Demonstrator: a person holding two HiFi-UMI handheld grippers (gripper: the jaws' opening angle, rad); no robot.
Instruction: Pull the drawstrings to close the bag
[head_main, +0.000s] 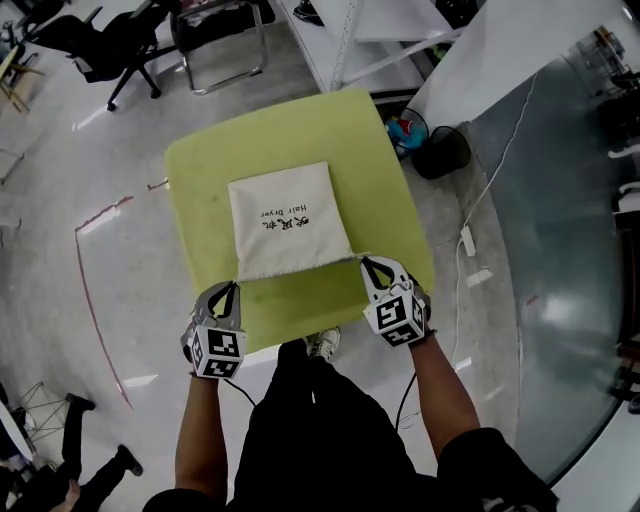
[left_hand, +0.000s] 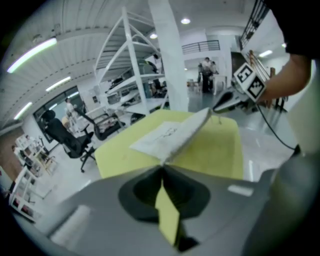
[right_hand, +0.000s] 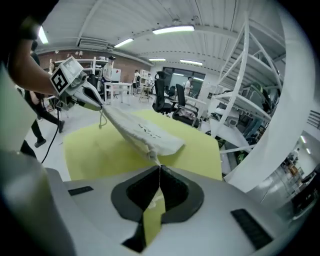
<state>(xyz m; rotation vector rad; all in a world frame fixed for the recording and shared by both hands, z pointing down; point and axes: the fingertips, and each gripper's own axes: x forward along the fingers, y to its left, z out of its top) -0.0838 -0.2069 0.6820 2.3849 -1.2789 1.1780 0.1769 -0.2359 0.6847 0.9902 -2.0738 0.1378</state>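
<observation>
The cream bag lay in the middle of the green table, with its mouth toward the lower edge of the head view. The left gripper was clamped at the lower-left corner of the mouth and the right gripper at the lower-right corner. Each had its jaws pressed together on a thin drawstring. To do this step well, I think both should pull outward evenly and low, so that the mouth gathers and the bag does not slide. The cords were very thin, and I could not tell whether the pads also pinched the hem. The inside of the bag was hidden.
</observation>
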